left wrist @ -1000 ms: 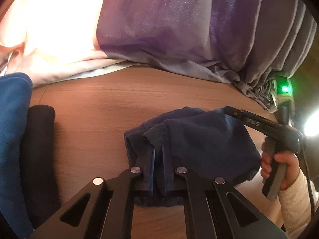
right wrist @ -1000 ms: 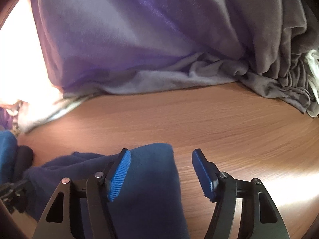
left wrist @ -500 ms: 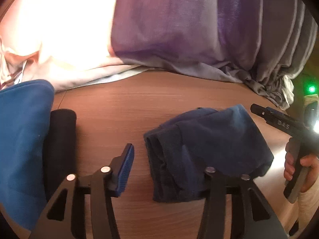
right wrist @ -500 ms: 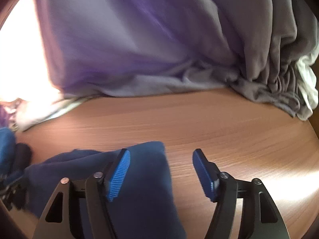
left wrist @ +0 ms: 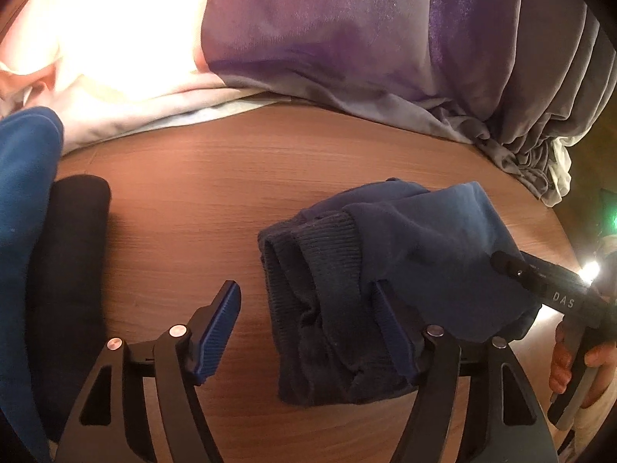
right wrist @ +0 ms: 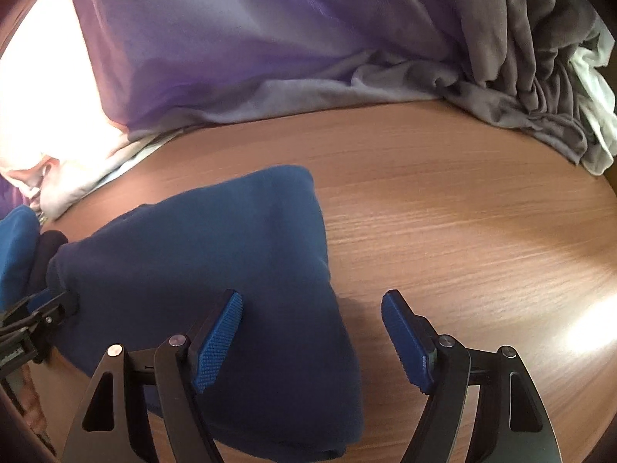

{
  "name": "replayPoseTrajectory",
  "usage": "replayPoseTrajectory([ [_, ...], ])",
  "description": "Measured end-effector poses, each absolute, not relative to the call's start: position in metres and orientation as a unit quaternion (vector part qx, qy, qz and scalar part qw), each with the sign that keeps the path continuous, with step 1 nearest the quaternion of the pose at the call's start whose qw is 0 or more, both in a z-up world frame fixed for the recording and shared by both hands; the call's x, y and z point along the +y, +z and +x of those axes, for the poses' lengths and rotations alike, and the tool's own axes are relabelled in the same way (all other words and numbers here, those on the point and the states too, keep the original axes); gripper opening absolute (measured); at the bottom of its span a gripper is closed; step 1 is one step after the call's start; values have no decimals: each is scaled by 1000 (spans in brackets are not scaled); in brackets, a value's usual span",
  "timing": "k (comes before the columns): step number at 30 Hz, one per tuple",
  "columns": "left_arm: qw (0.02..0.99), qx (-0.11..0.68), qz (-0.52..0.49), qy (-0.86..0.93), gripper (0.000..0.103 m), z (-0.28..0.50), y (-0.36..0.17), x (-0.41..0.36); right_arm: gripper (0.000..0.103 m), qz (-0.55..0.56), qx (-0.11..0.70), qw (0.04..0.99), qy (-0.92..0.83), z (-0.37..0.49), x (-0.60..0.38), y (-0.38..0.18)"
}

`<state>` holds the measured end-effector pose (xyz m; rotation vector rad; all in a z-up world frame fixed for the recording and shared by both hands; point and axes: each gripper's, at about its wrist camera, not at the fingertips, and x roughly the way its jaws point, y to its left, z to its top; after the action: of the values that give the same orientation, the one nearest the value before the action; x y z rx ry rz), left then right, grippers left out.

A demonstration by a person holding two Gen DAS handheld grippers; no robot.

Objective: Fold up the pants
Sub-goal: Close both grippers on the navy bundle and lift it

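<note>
Pants (left wrist: 405, 270) navy, folded into thick bundle, ribbed cuffs showing, both hand-held grippers opening, unclamped.

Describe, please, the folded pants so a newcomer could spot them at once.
On the wooden table, before the purple-grey draped cloth, lies a navy bundle: the folded pants. Unlike the brighter blue cloth and black roll at the left edge, they show ribbed cuffs.
</note>
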<state>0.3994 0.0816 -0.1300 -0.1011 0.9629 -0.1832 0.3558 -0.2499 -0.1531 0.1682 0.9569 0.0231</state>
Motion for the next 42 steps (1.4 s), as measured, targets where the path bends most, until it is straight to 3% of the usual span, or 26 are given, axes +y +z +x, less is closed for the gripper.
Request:
replayPoseTrajectory([
  [9,864,472,-120,-130,69,409,-149,91,74,58,467,882,19,357,-239,-161],
  [12,857,474,-136,-148,52,410,-150,89,74,66,465,883,20,357,-241,-164],
  [13,858,472,-137,-148,48,408,-149,88,70,65,464,883,22,357,-240,-163],
  [14,860,467,-135,-153,45,407,-148,87,59,66,462,884,30,357,-239,-163],
  [18,866,458,-123,-159,35,404,-142,85,42,76,460,884,37,354,-238,-158],
  [20,869,452,-119,-160,33,401,-138,84,22,77,454,887,38,351,-238,-152],
  [26,880,434,-122,-150,30,387,-121,81,18,67,437,896,36,338,-237,-129],
  [42,922,355,-107,-114,29,271,-40,72,17,49,347,933,77,246,-231,-53],
])
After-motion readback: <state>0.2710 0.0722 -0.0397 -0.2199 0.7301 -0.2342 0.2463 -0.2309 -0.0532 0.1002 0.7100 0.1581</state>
